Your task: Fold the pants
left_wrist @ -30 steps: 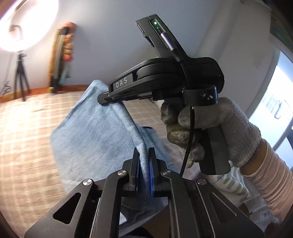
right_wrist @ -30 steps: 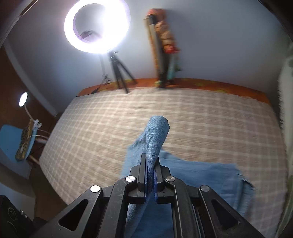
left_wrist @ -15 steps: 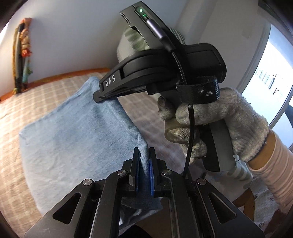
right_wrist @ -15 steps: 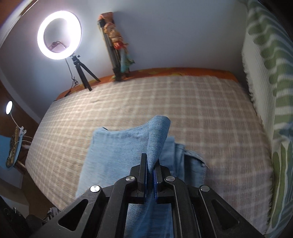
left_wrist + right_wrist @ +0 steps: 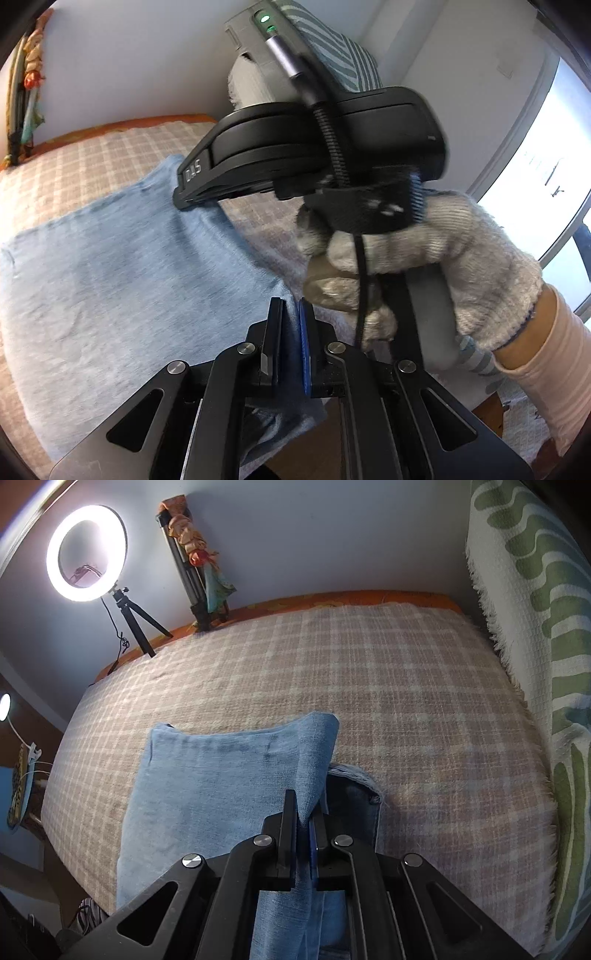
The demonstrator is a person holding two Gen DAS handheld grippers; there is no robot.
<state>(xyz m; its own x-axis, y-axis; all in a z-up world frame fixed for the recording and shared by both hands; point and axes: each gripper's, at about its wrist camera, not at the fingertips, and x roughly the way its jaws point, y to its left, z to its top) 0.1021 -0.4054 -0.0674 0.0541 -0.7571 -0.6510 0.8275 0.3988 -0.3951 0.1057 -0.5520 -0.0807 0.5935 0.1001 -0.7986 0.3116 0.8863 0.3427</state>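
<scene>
Right wrist view shows the right gripper (image 5: 303, 812) with its jaws clamped narrow on a raised fold of the pants (image 5: 207, 794), light blue denim spread over the near half of the bed (image 5: 406, 701), toward its near left edge. Left wrist view shows the left gripper (image 5: 291, 317) pinching another edge of the same cloth just as tightly, and beside it the gloved right hand (image 5: 424, 266) on its handle.

The risk, as I judge it, lies in the two held corners landing unevenly: if one hand drops faster, the upper layer would skew over the lower one and the fold edge would run crooked. A darker denim layer peeks out at the right of the fold, so the layers may already be slightly offset. Letting go too high would let the flap slump and crease.

Compared with a second ago, the cloth lies far flatter: then it rose as a narrow peak in the right wrist view, now it is a broad panel laid toward the far side. Both hands have come lower and forward, and the ring light (image 5: 86, 552) has shifted to the left.
</scene>
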